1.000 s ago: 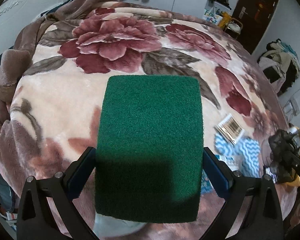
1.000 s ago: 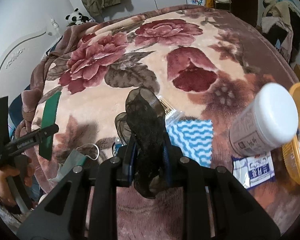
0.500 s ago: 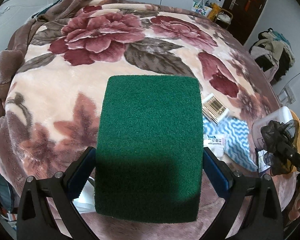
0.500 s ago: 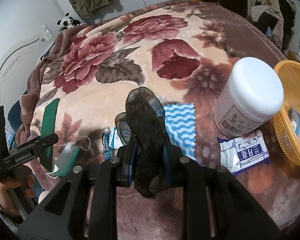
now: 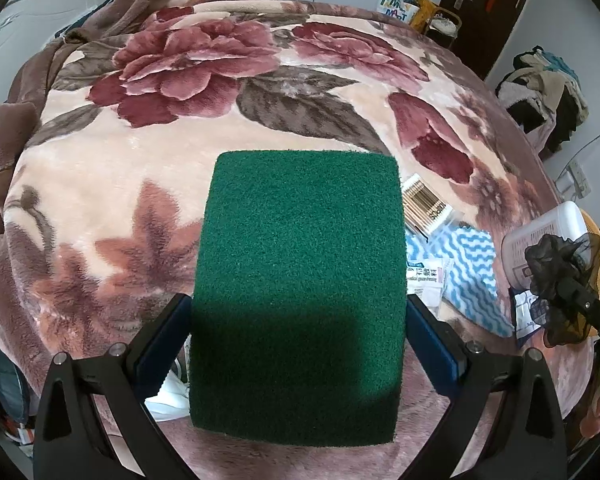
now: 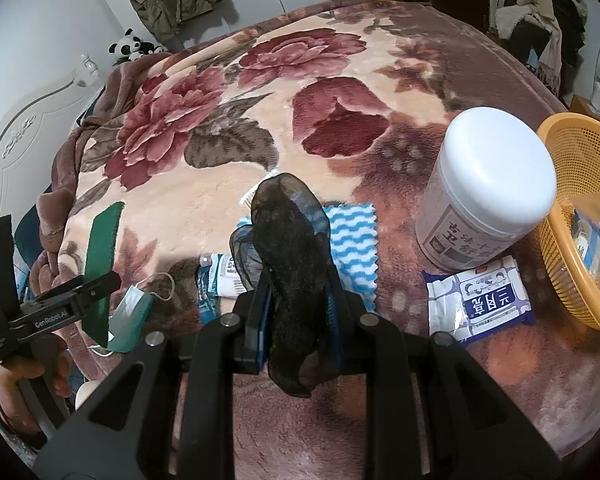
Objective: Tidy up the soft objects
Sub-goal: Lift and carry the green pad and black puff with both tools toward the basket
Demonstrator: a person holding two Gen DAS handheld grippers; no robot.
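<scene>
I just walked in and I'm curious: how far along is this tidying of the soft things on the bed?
Partly done, it seems: the orange basket already holds a few packets. In hand: the left gripper clamps a green scouring pad, and the right gripper pinches a black mesh scrunchie. Left on the blanket: the blue wavy cloth, a face mask and a wipes pack.

The left hand-held gripper [image 5: 298,344] is showing a matte black frame, blue pads on its fingers [image 5: 162,344] and silver screws. The right hand-held gripper [image 6: 298,300] is looking alike; white lettering is marking the left one's side.
</scene>
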